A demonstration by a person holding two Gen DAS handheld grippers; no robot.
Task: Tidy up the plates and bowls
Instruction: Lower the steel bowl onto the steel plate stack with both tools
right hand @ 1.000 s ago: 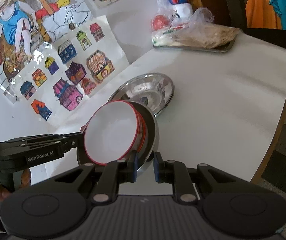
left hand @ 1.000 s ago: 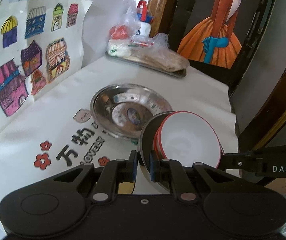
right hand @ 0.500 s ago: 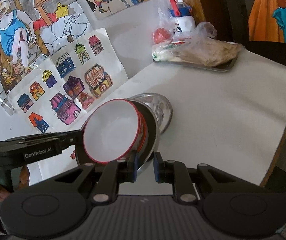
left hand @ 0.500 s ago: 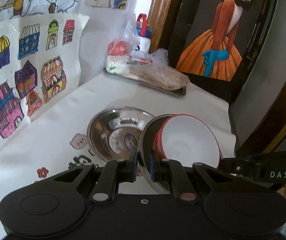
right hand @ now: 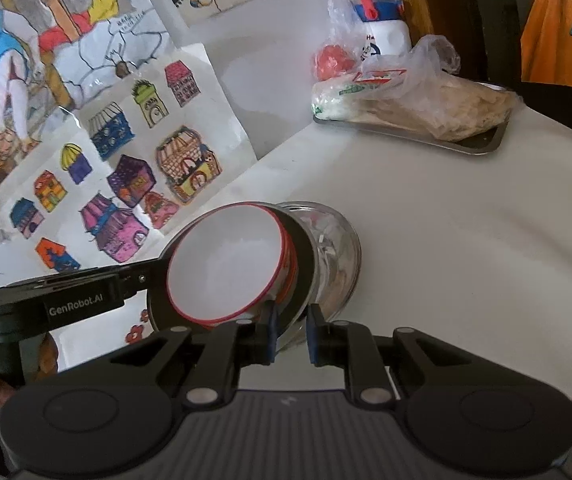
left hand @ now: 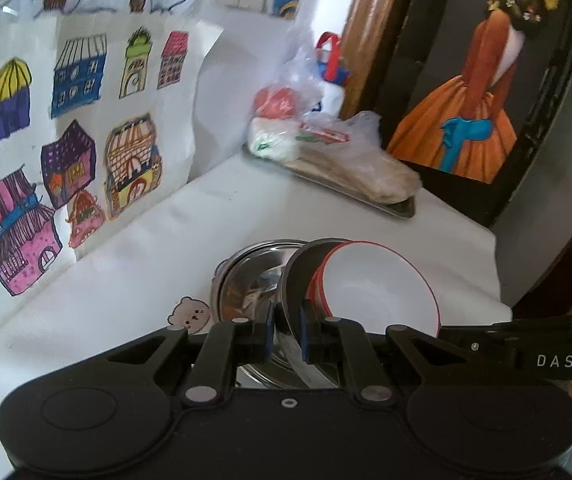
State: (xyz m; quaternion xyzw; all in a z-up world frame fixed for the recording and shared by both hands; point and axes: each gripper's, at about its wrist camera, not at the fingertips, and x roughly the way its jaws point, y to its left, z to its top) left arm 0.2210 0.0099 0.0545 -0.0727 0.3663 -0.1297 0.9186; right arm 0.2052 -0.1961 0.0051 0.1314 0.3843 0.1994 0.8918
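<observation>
Left gripper (left hand: pixel 286 330) and right gripper (right hand: pixel 291 334) both clench the rim of a dark steel plate (left hand: pixel 298 280) carrying stacked white red-rimmed bowls (left hand: pixel 378 292). Just beyond the jaws lies a shiny steel dish (right hand: pixel 336 248). Recommended: keep level, lower both sides together.

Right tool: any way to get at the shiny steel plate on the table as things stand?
Probably not. The right tool is shut on the dark-rimmed metal dish holding the red-rimmed white bowls, which the left tool also grips. That stack hangs before the steel plate.
</observation>
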